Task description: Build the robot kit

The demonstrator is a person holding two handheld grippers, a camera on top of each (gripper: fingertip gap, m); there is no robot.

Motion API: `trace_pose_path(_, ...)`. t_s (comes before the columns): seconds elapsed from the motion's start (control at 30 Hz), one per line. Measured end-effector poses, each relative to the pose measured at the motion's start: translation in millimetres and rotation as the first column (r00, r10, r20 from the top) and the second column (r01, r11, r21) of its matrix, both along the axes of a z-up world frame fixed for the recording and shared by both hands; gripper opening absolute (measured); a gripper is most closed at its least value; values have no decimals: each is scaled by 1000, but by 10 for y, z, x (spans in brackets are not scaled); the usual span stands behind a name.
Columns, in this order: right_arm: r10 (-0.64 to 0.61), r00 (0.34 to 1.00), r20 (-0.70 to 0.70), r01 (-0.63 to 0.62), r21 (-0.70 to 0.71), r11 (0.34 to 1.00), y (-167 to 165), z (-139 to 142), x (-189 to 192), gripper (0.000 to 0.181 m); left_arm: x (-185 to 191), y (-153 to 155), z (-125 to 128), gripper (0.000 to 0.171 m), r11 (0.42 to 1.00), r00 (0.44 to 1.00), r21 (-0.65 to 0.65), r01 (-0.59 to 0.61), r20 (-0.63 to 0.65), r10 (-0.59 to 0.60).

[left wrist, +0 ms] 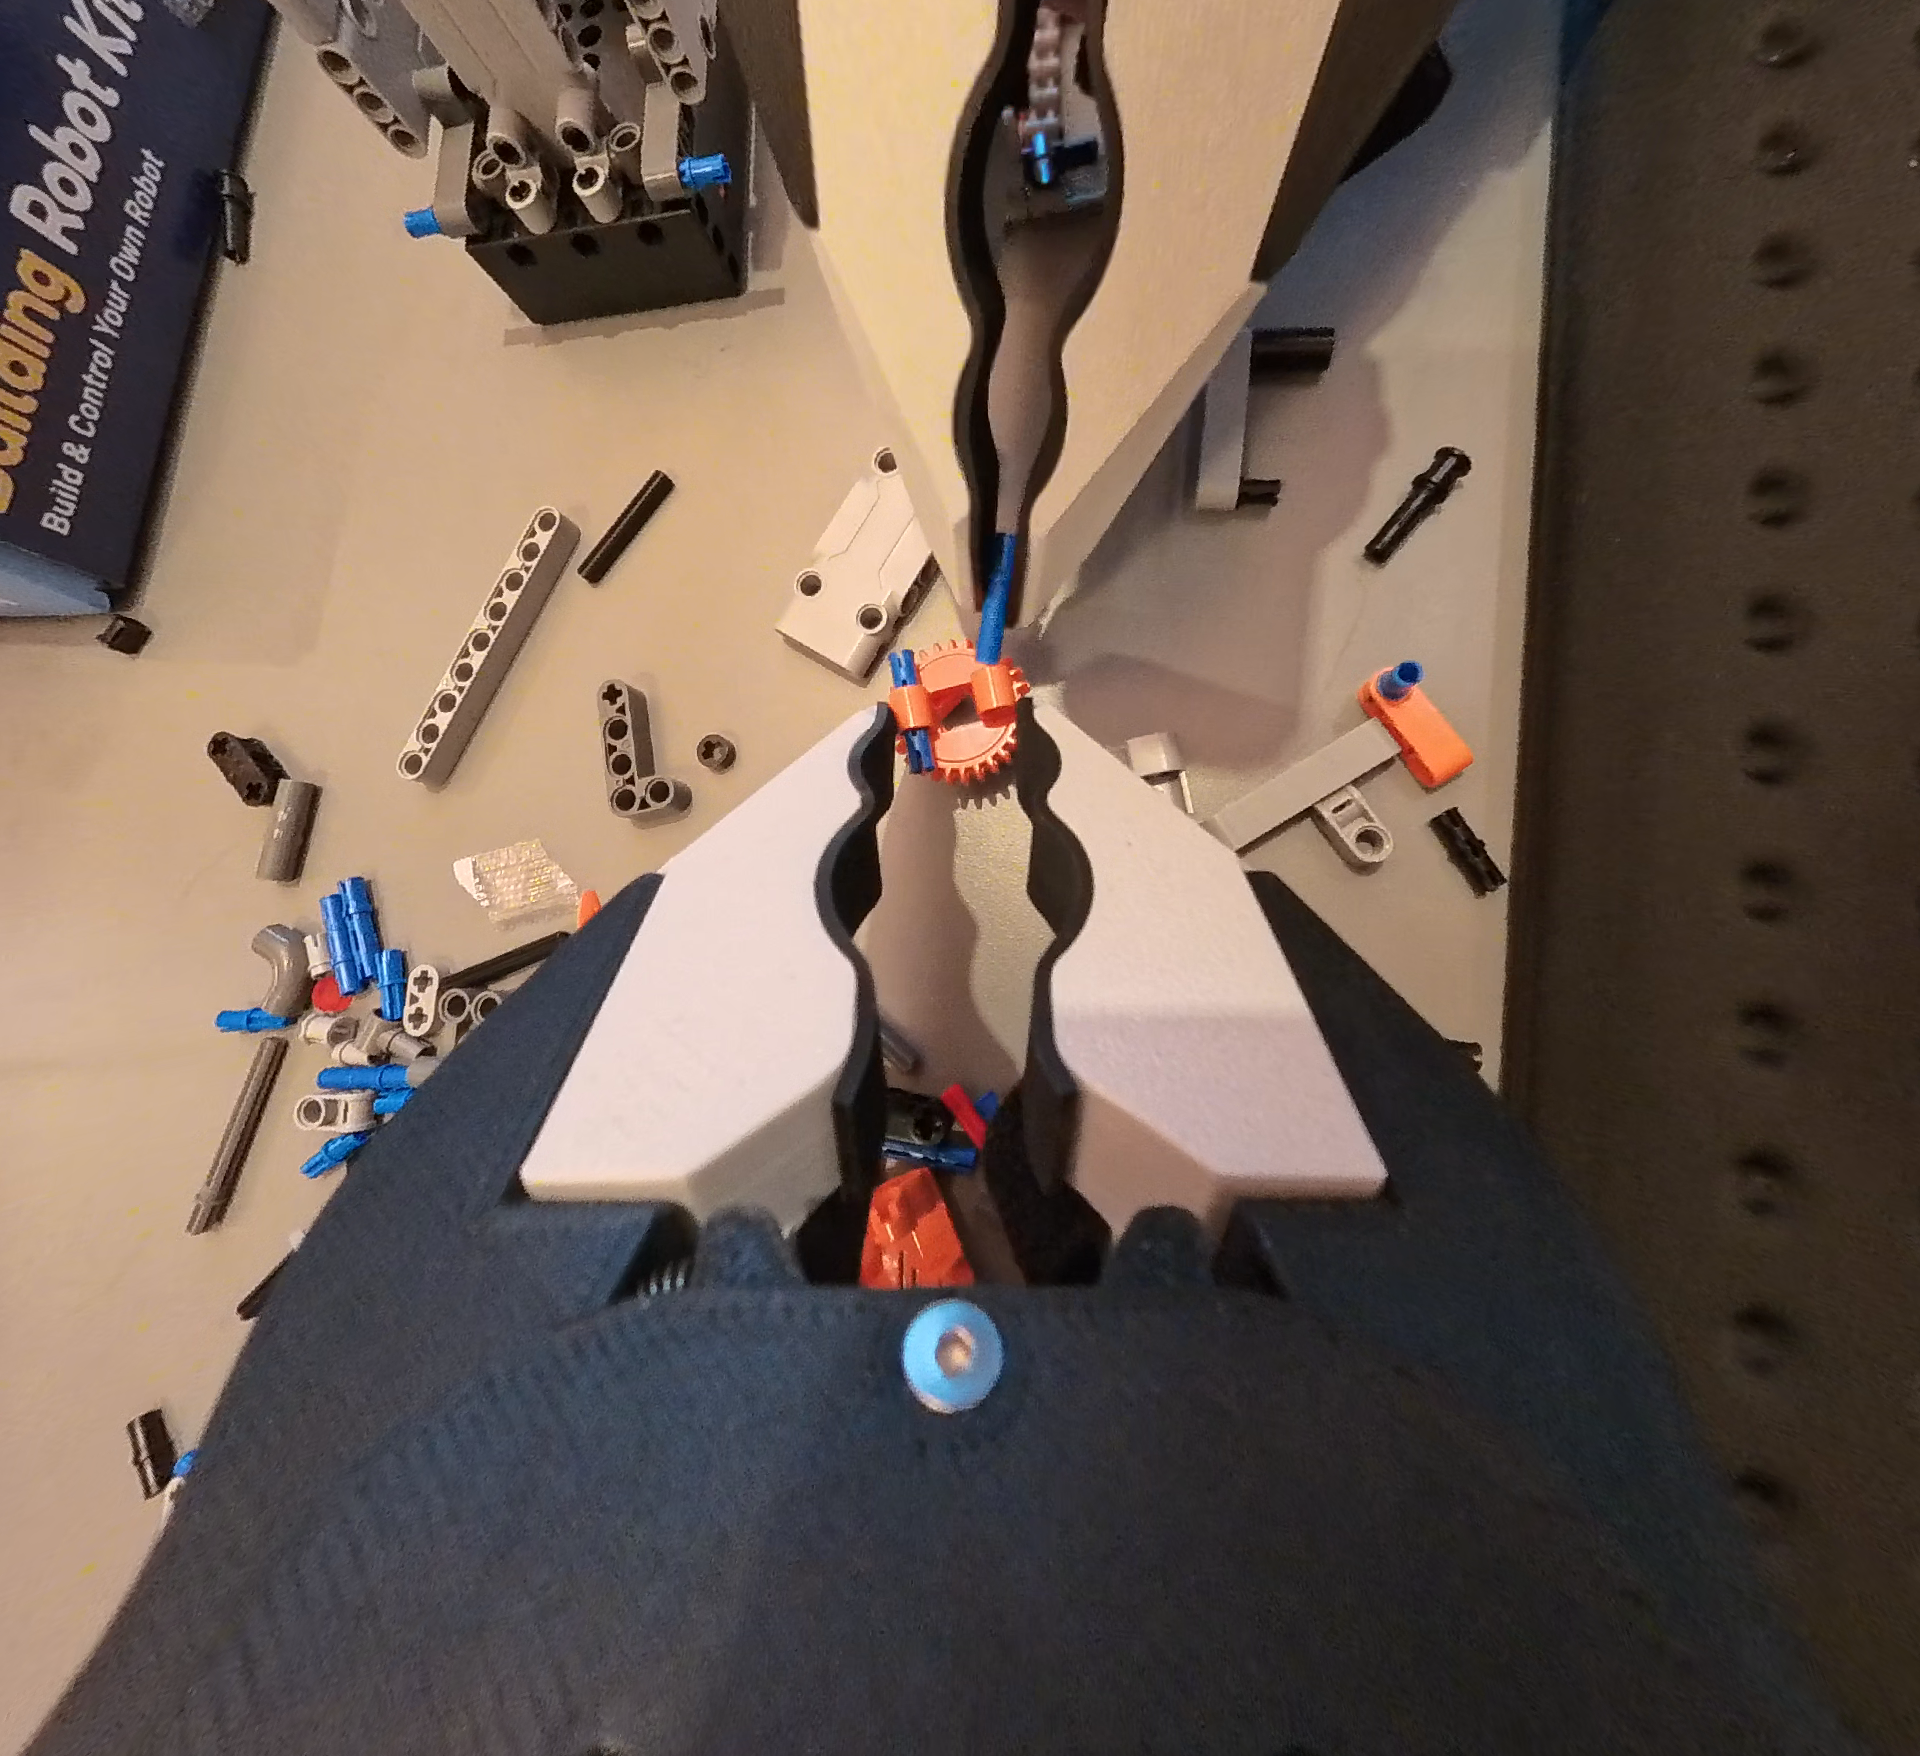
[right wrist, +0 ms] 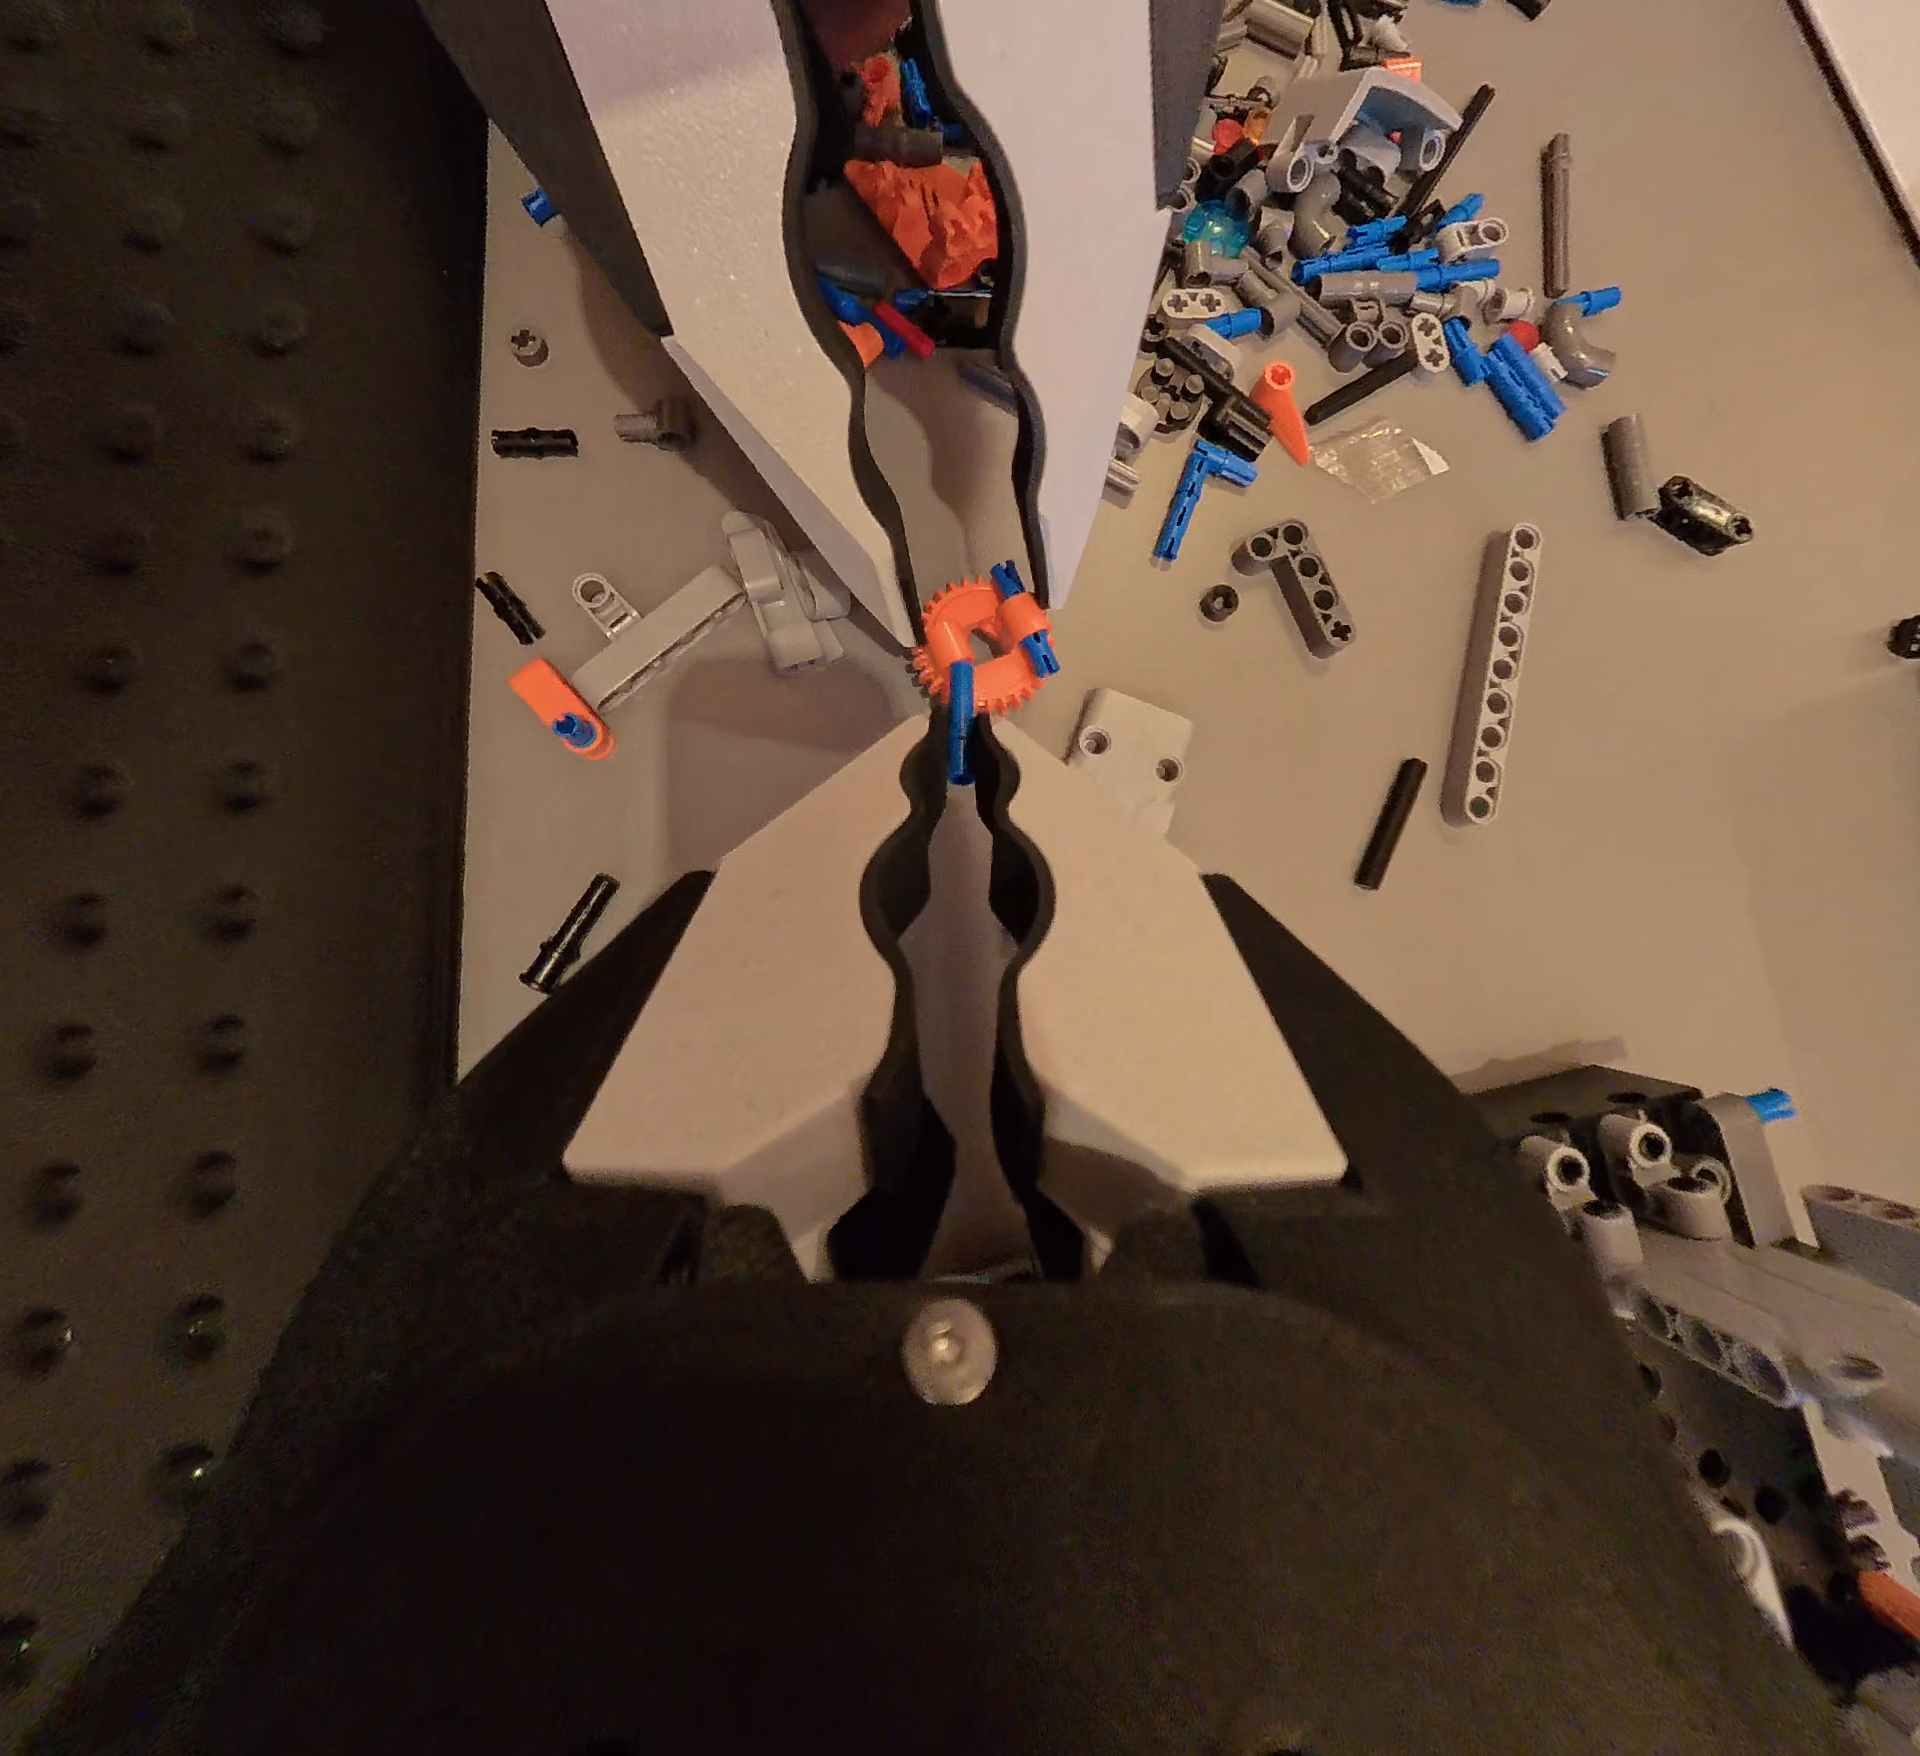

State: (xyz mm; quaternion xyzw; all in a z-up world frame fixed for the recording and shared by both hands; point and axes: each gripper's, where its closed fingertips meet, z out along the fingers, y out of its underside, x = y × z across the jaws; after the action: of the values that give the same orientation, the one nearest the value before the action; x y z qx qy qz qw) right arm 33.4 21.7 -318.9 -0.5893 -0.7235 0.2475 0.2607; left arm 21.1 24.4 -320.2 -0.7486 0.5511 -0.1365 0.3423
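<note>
Between the tips of your two grippers, which face each other nose to nose above the grey table, sits the orange gear, carrying small orange connectors and blue pins. Your left gripper has its jaws set narrowly and clamped on the rim of the gear, one tip against each side. Your right gripper is closed almost fully, pinching a blue pin whose far end sits in an orange connector on the gear; the left wrist view shows the same pin running from the right gripper's tips into that connector. To the left of your left gripper lie a long grey beam, a short black axle, an angled grey beam and, nearer the gripper body, a heap of blue pins and grey connectors. Farther ahead on that side stand a grey and black assembled model and a dark blue box. To the right of your left gripper lies a grey beam with an orange connector at its end, near the edge of a dark studded mat. Just beyond the gear, a flat light grey panel rests on the table.
</note>
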Motion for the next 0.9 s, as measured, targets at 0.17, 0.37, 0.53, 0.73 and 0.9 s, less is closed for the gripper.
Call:
trace_pose_path(0.17, 10, 1000, 12, -10, 19, 1000, -12, -20, -13, 2, 4, -8, 1, 20, 1000, 1000, 14, 11, -10, -11)
trace_pose_path(0.37, 50, 999, 3, -50, 29, 998, -47, -19, -18, 2, 5, -28, 1, 20, 1000, 1000, 7, 22, -12, -22)
trace_pose_path(0.53, 74, 997, -8, -73, 30, 997, -77, -12, -30, 2, 1, -55, 1, 20, 999, 999, 4, 44, -20, -43)
trace_pose_path(0.73, 102, 995, -12, -102, 40, 994, -109, -12, -48, 2, -11, -75, 2, 20, 998, 998, 1, 63, -24, -63)
trace_pose_path(0.9, 123, 992, -11, -122, 40, 992, -132, -14, -59, 2, -16, -99, 3, 20, 997, 996, -10, 82, -19, -82)
